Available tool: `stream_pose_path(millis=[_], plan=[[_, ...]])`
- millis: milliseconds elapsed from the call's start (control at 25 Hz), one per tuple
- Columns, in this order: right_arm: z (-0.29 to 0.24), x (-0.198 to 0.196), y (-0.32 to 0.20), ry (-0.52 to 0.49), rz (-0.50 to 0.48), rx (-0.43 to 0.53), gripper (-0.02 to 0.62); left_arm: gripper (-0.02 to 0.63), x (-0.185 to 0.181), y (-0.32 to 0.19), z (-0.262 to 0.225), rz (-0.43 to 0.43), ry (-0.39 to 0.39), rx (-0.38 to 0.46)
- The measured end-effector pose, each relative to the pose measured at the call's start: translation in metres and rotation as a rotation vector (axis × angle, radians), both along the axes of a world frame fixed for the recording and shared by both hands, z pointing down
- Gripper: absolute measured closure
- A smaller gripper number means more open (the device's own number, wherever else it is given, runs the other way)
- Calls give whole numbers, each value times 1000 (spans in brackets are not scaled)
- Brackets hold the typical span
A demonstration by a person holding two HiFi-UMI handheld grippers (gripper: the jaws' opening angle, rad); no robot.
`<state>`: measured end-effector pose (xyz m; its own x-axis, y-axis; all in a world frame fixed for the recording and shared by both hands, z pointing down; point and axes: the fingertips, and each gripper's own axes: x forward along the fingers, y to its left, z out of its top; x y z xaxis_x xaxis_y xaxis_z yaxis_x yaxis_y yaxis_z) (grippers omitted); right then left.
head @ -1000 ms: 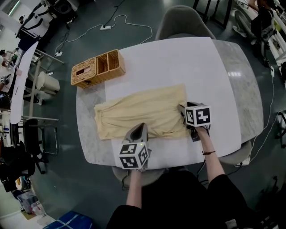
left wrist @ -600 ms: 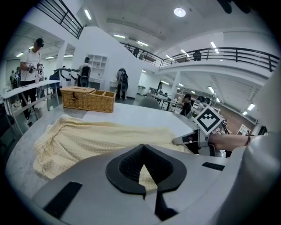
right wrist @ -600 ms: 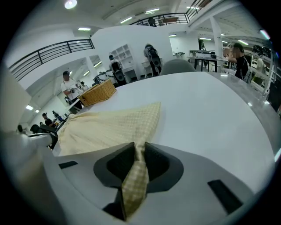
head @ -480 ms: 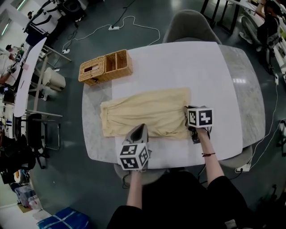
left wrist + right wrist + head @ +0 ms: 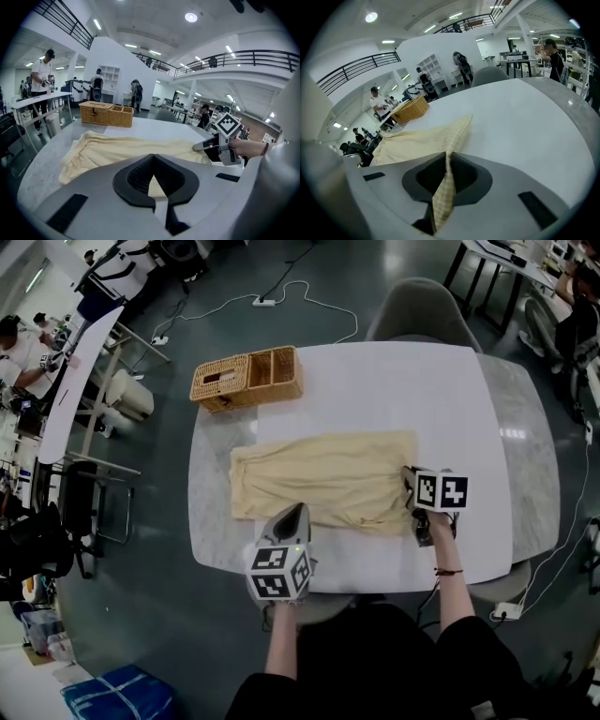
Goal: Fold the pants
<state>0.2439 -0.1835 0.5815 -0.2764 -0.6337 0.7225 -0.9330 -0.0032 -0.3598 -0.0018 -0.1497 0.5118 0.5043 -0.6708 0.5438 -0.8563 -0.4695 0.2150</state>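
**Material.** The pants (image 5: 323, 479) are of thin pale-yellow woven cloth. They are judged light, limp and not fragile. No shape will be kept once they are lifted, so sag is to be expected between any two held points. On the smooth table (image 5: 375, 381) some sliding and bunching is likely when the cloth is dragged.

**Position.** The pants are laid flat and lengthwise across the middle of the table. One end is toward the person's left and the other toward the right.

**Hold points.** Edges and corners are judged the best places to grip. A pinch in the middle of a panel would gather the layers unevenly.

**Tool state.**
- Right gripper (image 5: 447, 159): the jaws are closed on the near corner at the right end of the pants. A narrow strip of cloth is seen passing between them.
- Left gripper (image 5: 153, 157): the jaws are drawn together at the tips at the near long edge. The small gap behind the tips is filled with yellow cloth, which is read as a pinch on that edge, though less plainly shown.

**Count.**
- Pants: one.
- Grippers: two.
- Table: one.
- Wicker basket (image 5: 246, 378): one, set at the far left of the table, well apart from the pants.
- Chair (image 5: 422, 310): one, at the far side.
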Motion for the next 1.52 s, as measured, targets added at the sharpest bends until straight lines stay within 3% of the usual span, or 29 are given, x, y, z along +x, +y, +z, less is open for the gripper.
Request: stream_pose_path(millis=[520, 1040, 1520], plan=[[-48, -37, -4, -55, 5, 51, 558, 598, -48, 8, -4, -28, 31, 16], [-73, -90, -6, -10, 33, 52, 558, 598, -111, 8, -5, -42, 71, 15], [-98, -134, -11, -14, 48, 70, 558, 598, -146, 4, -10, -21, 90, 22]])
